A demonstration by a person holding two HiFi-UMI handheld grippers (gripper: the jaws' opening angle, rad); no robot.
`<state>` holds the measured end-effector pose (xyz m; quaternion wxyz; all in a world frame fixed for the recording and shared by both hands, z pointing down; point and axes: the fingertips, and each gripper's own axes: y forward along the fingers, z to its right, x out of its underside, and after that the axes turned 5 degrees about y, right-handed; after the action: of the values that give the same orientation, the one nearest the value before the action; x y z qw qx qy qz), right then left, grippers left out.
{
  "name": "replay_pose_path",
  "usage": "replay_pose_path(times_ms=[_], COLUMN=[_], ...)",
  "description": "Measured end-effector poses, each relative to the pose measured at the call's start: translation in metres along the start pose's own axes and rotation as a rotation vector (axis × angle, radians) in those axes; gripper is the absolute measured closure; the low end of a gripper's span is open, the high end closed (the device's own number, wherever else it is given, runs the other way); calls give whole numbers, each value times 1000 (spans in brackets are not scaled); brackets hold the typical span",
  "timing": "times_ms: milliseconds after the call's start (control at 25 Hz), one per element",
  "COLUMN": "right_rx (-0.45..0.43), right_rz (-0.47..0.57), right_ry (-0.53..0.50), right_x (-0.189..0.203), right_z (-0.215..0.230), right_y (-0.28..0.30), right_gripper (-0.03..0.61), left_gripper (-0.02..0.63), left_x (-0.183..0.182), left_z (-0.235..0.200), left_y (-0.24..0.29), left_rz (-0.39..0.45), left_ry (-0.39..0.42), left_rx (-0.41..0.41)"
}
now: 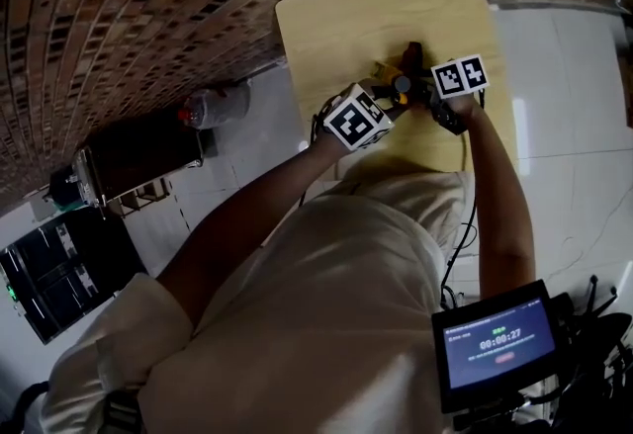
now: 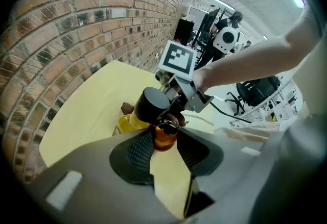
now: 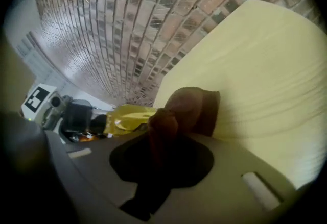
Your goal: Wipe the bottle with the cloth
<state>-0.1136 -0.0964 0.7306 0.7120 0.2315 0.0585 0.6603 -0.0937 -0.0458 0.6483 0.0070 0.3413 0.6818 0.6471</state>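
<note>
Cream fabric of the person's shirt [image 1: 326, 323] is filling the bottom of the head view, with a small dark-screened device [image 1: 497, 343] sitting at the lower right. Beyond them both forearms are reaching to the middle of the pale wooden table [image 1: 326, 17]. There the left gripper [image 1: 393, 98] and the right gripper [image 1: 420, 76] are meeting nose to nose around the yellow translucent plastic bottle with a black round cap [image 1: 399, 86], and a dark red-brown cloth [image 1: 411, 54] is showing just past it. Working at the table's centre is probably giving both hands room to turn. From the left gripper view, that gripper's jaws are pinching an orange part [image 2: 164, 137] just beside the cap. It is likely the bottle's neck or collar, though the warped wide-angle picture is not letting me be sure. Gripping at the cap end is steadying the bottle [image 2: 134, 118] while leaving its yellow body bare for wiping, and the right gripper [image 2: 180, 96] is closing in from the opposite side. From the right gripper view, its jaws are pressing together on a bunched fold of the cloth [image 3: 162, 126]. The loose wad is bulging ahead of the tips and appears to be lying against the bottle's yellow side [image 3: 127, 118]. Holding the fold this way is leaving a soft pad out front to rub with.
</note>
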Motion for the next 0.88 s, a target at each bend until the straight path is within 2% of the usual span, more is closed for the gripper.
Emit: replay_pose_path(times_ms=[160, 240, 360, 440, 480, 680, 760, 880], right_rx=[220, 267, 297, 306, 306, 350, 388, 450], right_rz=[-89, -45, 137, 272, 336, 604, 695, 808], right_ry=[-32, -16, 67, 128, 155, 218, 245, 266], right_x=[14, 15, 13, 16, 22, 69, 91, 119], right_z=[36, 44, 45, 43, 40, 11, -1, -21], right_y=[2, -10, -40, -69, -85, -176, -211, -259], right_gripper=[514, 514, 514, 512, 514, 512, 514, 514], left_gripper=[457, 456, 445, 373, 357, 289, 285, 285], left_x=[-2, -4, 0, 4, 7, 30, 51, 88], left_z=[1, 1, 0, 0, 0, -3, -6, -10], left_y=[0, -1, -5, -8, -12, -41, -59, -81], left_rz=[11, 25, 49, 80, 94, 177, 216, 274], left_ry=[9, -3, -26, -75, -112, -252, -298, -414], left_rx=[-11, -21, -38, -38, -32, -31, -42, -57])
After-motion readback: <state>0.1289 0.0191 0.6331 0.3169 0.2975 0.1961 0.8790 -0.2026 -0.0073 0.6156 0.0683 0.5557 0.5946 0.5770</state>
